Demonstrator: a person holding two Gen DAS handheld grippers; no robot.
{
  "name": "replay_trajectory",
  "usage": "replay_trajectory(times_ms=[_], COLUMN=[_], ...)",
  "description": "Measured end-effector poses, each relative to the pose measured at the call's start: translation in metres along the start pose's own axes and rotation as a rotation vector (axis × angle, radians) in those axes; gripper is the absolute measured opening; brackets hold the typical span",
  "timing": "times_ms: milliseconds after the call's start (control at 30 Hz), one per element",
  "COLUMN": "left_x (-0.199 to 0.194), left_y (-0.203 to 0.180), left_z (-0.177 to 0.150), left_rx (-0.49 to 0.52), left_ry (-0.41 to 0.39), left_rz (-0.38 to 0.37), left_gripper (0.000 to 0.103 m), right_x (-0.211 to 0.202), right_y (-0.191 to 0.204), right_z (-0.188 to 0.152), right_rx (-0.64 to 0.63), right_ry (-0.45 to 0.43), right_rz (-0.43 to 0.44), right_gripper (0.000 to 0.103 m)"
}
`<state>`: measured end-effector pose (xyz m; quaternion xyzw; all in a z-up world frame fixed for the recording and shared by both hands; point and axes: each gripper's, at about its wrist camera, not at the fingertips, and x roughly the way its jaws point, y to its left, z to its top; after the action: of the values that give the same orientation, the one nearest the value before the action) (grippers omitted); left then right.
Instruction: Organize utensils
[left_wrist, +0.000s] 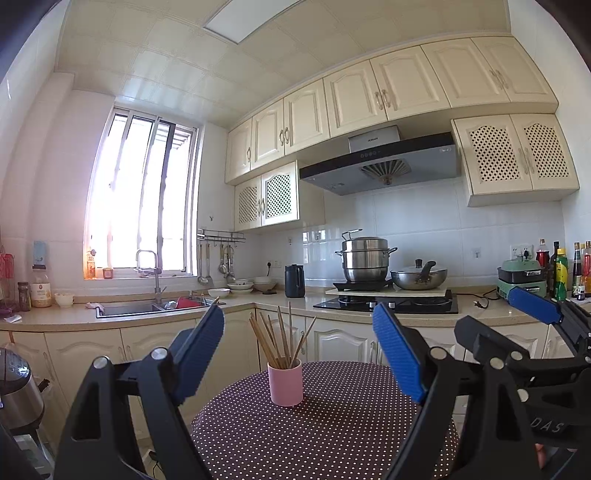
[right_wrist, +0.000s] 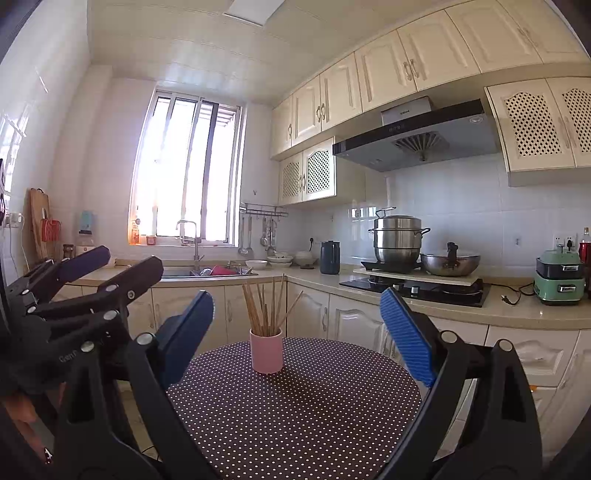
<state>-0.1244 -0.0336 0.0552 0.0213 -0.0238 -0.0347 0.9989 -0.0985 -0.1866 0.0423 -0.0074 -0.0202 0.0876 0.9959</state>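
I see the kitchen counter (left_wrist: 236, 306) running in an L along the far walls, with the sink (left_wrist: 129, 309) under the window and the hob (left_wrist: 388, 303) carrying a steamer (left_wrist: 365, 258) and a lidded wok (left_wrist: 419, 277). Nearer to me stands the round table (right_wrist: 295, 406) in its dotted dark cloth. My left gripper (left_wrist: 299, 354) and right gripper (right_wrist: 297, 334) both hang above the table's near side, side by side, each with its blue pads spread wide and nothing between them. From either wrist I see the other tool at the frame's edge. On the table's far part, between my pads in both views, stands the pink cup (left_wrist: 285, 384) upright, and the chopsticks (left_wrist: 279, 341) fan out of it, tips up.
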Motion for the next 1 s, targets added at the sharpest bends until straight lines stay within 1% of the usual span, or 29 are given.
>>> replay_trajectory(times_ms=[1000], left_x=[0.0015], left_y=[0.0040], left_z=[0.0010], left_rx=[-0.006], left_ry=[0.002], left_rz=[0.003], left_gripper=[0.081], right_x=[0.0012], right_y=[0.0026], right_z=[0.0020], right_rx=[0.007], right_ry=[0.010], right_rz=[0.005], right_gripper=[0.090])
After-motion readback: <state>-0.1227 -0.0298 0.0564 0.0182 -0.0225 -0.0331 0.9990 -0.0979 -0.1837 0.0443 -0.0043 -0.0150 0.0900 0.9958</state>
